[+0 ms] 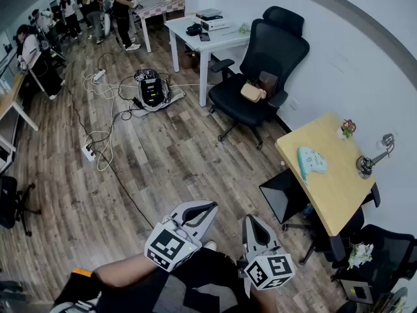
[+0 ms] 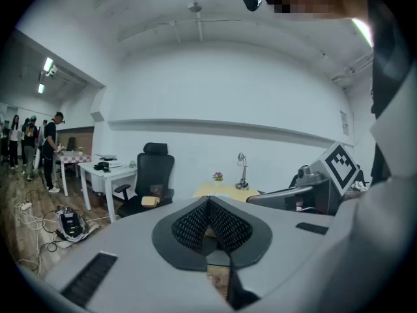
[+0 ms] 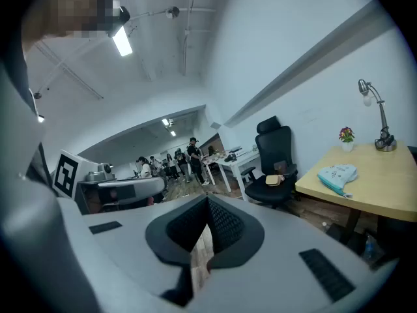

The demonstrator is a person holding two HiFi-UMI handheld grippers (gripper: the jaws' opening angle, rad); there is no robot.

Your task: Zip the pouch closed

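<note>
Yellow table (image 1: pixel 339 155) w/ blue pouch (image 1: pixel 311 162) lengthwise along its edge; L gripper (image 1: pixel 212 206) & R gripper (image 1: pixel 250 218) both pressed together, empty.

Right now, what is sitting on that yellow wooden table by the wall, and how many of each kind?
pouch: 1
desk lamp: 1
potted flowers: 1
Total: 3 things on the yellow table

Dim, bluish frames with fisheye-warped, dark-vignetted edges.
</note>
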